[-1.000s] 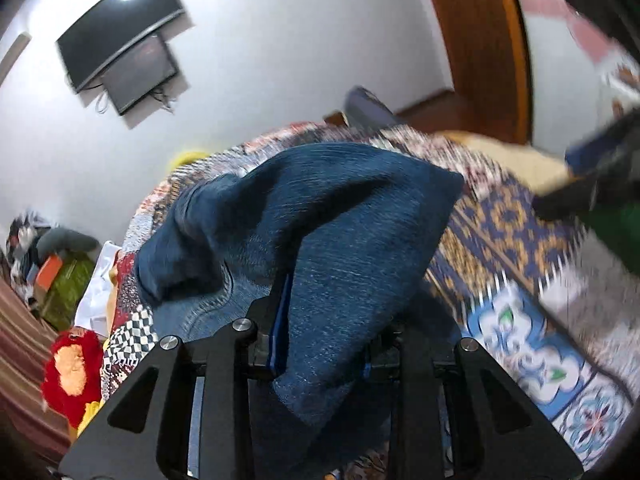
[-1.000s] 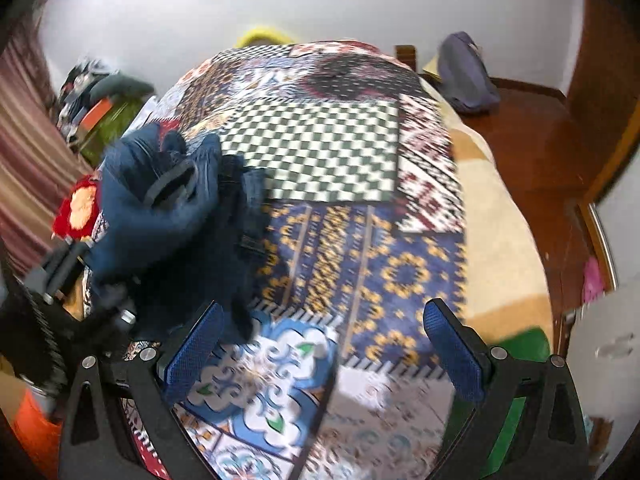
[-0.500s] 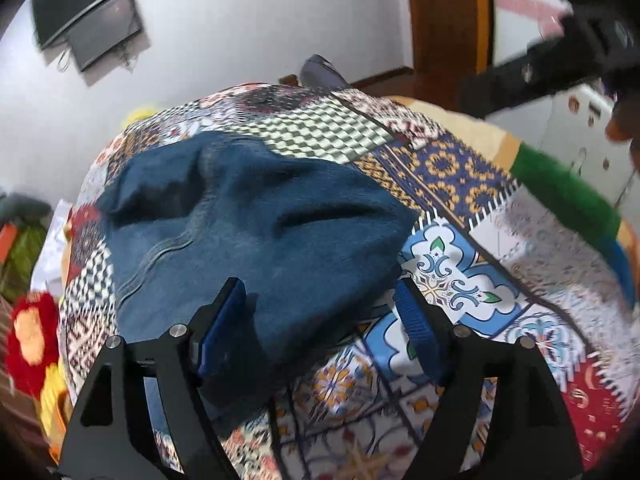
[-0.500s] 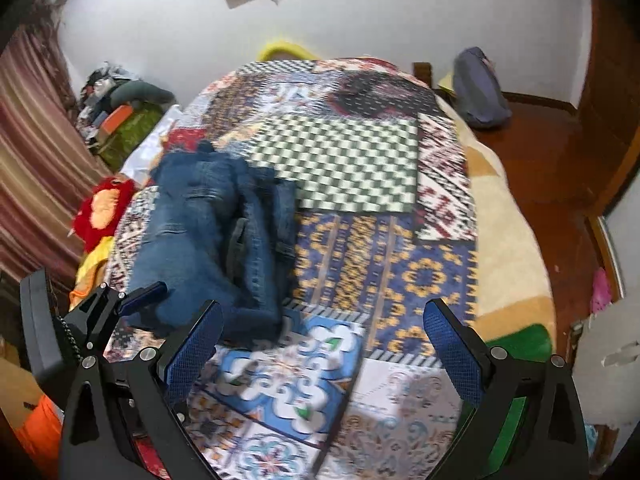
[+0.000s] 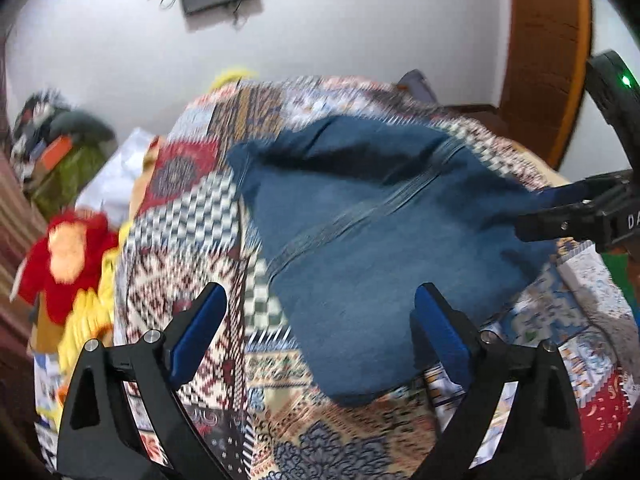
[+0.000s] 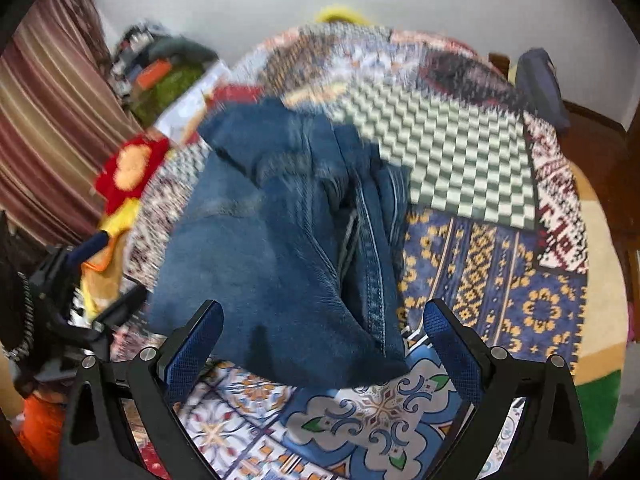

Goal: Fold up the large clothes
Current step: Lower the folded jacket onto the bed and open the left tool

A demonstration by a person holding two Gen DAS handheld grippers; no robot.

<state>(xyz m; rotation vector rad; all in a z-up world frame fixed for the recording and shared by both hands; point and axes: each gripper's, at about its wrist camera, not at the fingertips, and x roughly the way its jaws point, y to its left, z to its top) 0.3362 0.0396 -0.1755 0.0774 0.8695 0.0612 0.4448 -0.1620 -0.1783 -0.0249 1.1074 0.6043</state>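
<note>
now that the left tool (image 5: 320,334) has just been opening and is released, empty, jeans (image 6: 280,248) dropped folded on the bed (image 6: 500,264); right tool (image 6: 323,342) wide open too, fold apparently done.

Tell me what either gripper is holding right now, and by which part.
Nothing is held. The left gripper has just been opening and stands wide; the right gripper is open too. The folded jeans lie loose on the patchwork bedspread.
</note>
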